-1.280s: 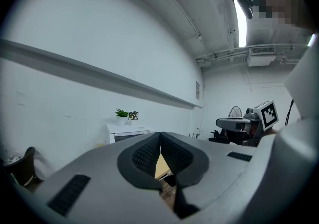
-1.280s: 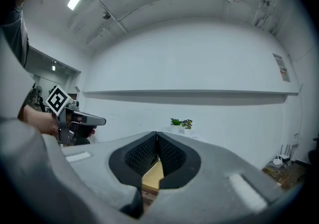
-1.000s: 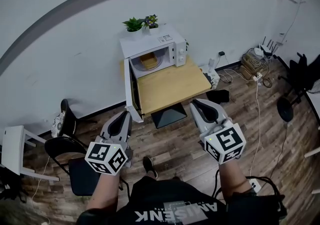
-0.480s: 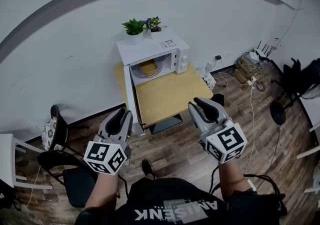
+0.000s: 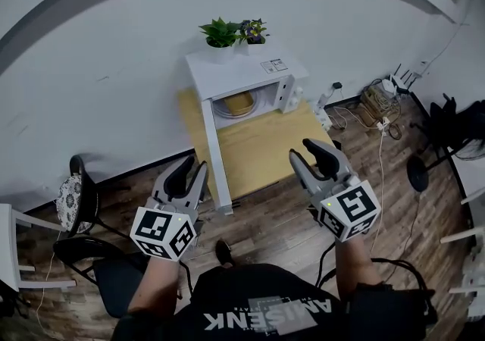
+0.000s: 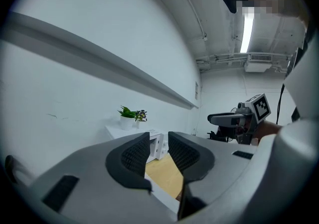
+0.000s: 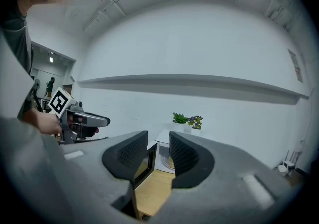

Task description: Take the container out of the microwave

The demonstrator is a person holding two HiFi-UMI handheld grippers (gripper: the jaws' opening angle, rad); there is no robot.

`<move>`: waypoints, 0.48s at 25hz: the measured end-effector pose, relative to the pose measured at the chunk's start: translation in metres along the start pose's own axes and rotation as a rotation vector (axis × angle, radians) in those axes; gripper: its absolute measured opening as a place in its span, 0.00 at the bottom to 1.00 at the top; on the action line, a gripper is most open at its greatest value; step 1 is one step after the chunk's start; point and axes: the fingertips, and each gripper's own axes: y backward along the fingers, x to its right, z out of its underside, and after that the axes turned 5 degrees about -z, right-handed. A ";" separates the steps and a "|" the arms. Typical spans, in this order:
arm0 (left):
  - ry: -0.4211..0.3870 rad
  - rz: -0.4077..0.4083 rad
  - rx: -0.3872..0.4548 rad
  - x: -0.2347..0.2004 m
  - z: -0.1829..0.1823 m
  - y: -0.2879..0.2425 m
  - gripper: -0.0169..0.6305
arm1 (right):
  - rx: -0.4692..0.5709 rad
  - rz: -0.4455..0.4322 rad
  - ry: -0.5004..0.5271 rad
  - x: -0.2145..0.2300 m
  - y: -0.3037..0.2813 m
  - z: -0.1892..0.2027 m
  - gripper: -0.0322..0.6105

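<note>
Left gripper (image 5: 195, 165): held low in front of the person, pointing level toward the table. The jaws stand a moderate width apart and have just been opening — nothing is between the pads.
Right gripper (image 5: 301, 148): held at a similar height on the other side, tilted slightly downward. The jaws stand wide and have just been opening; the gap holds nothing.
Floor (image 5: 265, 218): wood planks under both grippers. A black chair (image 5: 83, 211) stands at the left and a tangle of cables (image 5: 379, 97) lies at the right near the wall.
Microwave door (image 5: 216, 150): swung fully open, edge-on to the person, just ahead of the left gripper in the head view.
Table (image 5: 261, 146): light wooden top, lying between the grippers and the microwave.
Microwave (image 5: 242, 73): white, at the table's far end against the wall, cavity exposed.
Container (image 5: 239, 103): tan, inside the cavity on the round glass plate (image 5: 224, 111) — well apart from both grippers.
Plants (image 5: 221, 32): 2 small pots on the microwave's top, 1 green and 1 flowering.
</note>
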 end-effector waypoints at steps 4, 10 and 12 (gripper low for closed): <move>0.009 0.025 0.005 -0.025 -0.004 -0.012 0.22 | -0.020 0.010 0.009 0.005 -0.029 -0.004 0.26; 0.028 0.060 0.017 -0.053 -0.009 -0.022 0.26 | -0.041 0.010 0.035 0.007 -0.063 -0.010 0.26; 0.029 0.056 0.013 -0.060 -0.008 -0.025 0.28 | -0.046 0.002 0.041 0.009 -0.072 -0.010 0.26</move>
